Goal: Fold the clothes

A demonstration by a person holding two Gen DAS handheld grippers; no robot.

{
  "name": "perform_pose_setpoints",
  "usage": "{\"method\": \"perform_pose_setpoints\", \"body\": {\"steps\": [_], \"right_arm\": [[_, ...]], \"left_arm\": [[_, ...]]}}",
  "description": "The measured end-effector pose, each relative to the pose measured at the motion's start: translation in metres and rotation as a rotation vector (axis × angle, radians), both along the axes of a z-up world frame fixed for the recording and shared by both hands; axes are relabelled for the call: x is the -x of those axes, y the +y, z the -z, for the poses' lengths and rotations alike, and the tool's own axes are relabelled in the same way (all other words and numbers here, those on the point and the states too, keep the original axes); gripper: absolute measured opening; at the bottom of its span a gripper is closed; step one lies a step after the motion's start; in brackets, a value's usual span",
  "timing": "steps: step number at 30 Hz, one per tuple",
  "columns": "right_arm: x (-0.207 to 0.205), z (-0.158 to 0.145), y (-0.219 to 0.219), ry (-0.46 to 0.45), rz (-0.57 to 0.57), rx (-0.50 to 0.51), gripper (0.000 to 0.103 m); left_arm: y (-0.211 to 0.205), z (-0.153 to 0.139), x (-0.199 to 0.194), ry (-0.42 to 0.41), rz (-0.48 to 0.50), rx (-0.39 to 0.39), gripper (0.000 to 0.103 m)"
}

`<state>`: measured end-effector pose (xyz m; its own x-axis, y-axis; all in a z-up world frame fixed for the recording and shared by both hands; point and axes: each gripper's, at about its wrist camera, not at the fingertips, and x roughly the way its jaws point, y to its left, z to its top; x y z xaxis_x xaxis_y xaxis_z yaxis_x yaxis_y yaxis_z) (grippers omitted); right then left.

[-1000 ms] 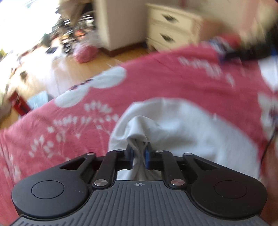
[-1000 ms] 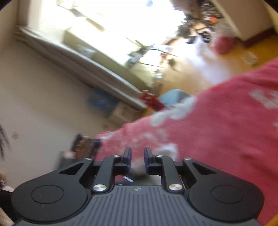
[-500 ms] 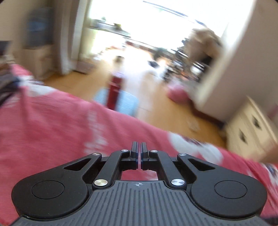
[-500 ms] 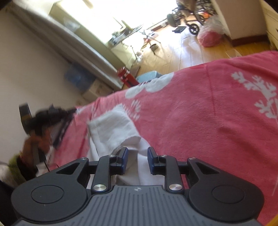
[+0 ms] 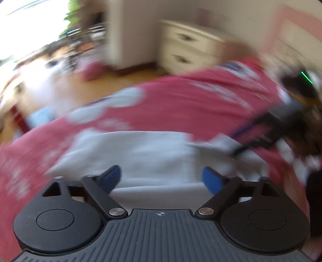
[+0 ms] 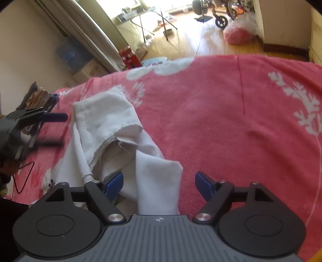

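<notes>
A white garment [image 6: 112, 129] lies crumpled and partly folded on the red bedspread [image 6: 221, 112]. It also shows, blurred, in the left wrist view [image 5: 140, 149]. My right gripper [image 6: 159, 184] is open, low over the garment's near end, with white cloth between its jaws but not pinched. My left gripper [image 5: 161, 177] is open just above the garment's near edge and holds nothing. It also shows at the left edge of the right wrist view [image 6: 46, 129], open, beside the garment. The right gripper appears blurred at the right of the left wrist view [image 5: 267, 133].
The bedspread has white flower prints. A cream chest of drawers [image 5: 191, 52] stands beyond the bed. On the wooden floor are a pink bag [image 6: 239, 34], a red canister [image 6: 129, 57] and a wheeled chair [image 6: 215, 12]. Dark clothes [image 6: 38, 96] lie at the bed's left.
My left gripper let go of the white garment, swung away shut, then came back over it and opened wide. My right gripper swung down towards the garment and opened wider.
</notes>
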<state>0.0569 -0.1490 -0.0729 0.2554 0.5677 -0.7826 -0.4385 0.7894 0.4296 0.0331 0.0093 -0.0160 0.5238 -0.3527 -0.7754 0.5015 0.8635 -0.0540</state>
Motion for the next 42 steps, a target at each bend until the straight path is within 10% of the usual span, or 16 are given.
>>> {"method": "perform_pose_setpoints", "body": {"steps": [6, 8, 13, 16, 33, 42], "right_arm": [[0.003, 0.002, 0.001, 0.015, -0.006, -0.003, 0.082], [0.004, 0.003, 0.0, 0.018, -0.006, -0.006, 0.082], [0.005, 0.005, -0.004, 0.031, 0.0, -0.013, 0.082], [0.005, 0.005, -0.005, 0.031, 0.003, -0.015, 0.082], [0.01, 0.009, 0.006, 0.039, -0.019, -0.002, 0.082], [0.011, 0.008, 0.009, 0.032, -0.024, 0.003, 0.082]], "left_arm": [[-0.034, 0.048, -0.001, 0.036, 0.122, -0.184, 0.092], [-0.027, 0.057, -0.01, 0.066, 0.078, -0.207, 0.063], [0.014, 0.05, -0.026, 0.17, -0.136, -0.033, 0.021], [0.044, 0.037, -0.03, 0.167, -0.27, 0.051, 0.013], [0.199, -0.003, 0.011, 0.02, -0.97, 0.118, 0.012], [0.24, -0.006, 0.037, 0.0, -1.233, 0.109, 0.041]]}}
